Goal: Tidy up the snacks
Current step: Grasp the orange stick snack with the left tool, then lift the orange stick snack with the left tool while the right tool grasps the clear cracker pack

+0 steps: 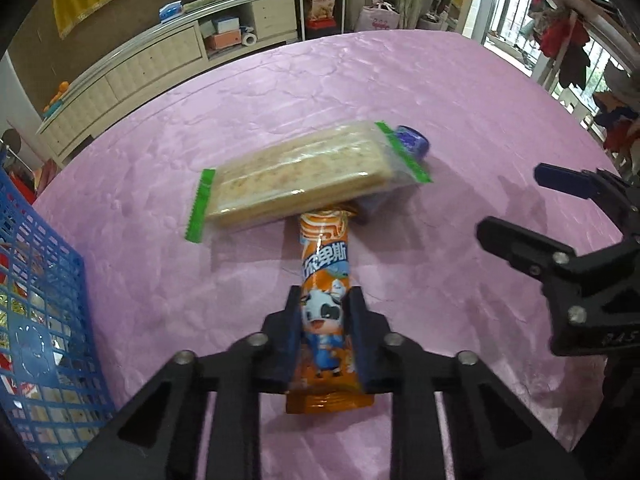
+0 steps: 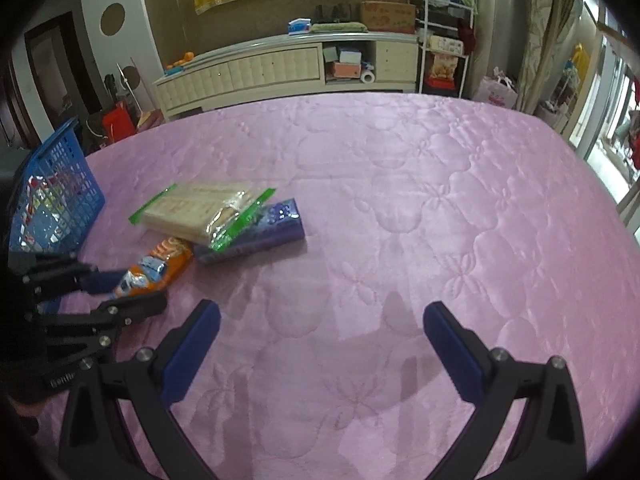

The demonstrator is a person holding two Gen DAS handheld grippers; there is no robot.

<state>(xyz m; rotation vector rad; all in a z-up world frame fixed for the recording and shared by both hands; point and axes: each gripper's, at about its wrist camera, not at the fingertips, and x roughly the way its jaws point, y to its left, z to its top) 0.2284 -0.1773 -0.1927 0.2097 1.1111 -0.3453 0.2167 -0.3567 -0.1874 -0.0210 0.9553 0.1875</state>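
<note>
An orange snack packet (image 1: 325, 280) with a cartoon cow lies on the pink tablecloth, and my left gripper (image 1: 325, 298) is shut on its lower half. The packet's far end is tucked under a clear cracker pack (image 1: 296, 176) with green sealed ends. That pack rests partly on a purple box (image 1: 412, 140). In the right wrist view the orange packet (image 2: 156, 266) sits between the left gripper's fingers (image 2: 136, 308), with the cracker pack (image 2: 196, 210) and purple box (image 2: 264, 232) behind it. My right gripper (image 2: 320, 320) hangs open over bare cloth, holding nothing.
A blue mesh basket (image 1: 44, 280) with several snacks inside stands at the table's left edge, also seen as the blue basket (image 2: 60, 184). The pink tablecloth (image 2: 420, 200) stretches wide to the right. A white cabinet (image 2: 280, 68) and shelves stand beyond the far edge.
</note>
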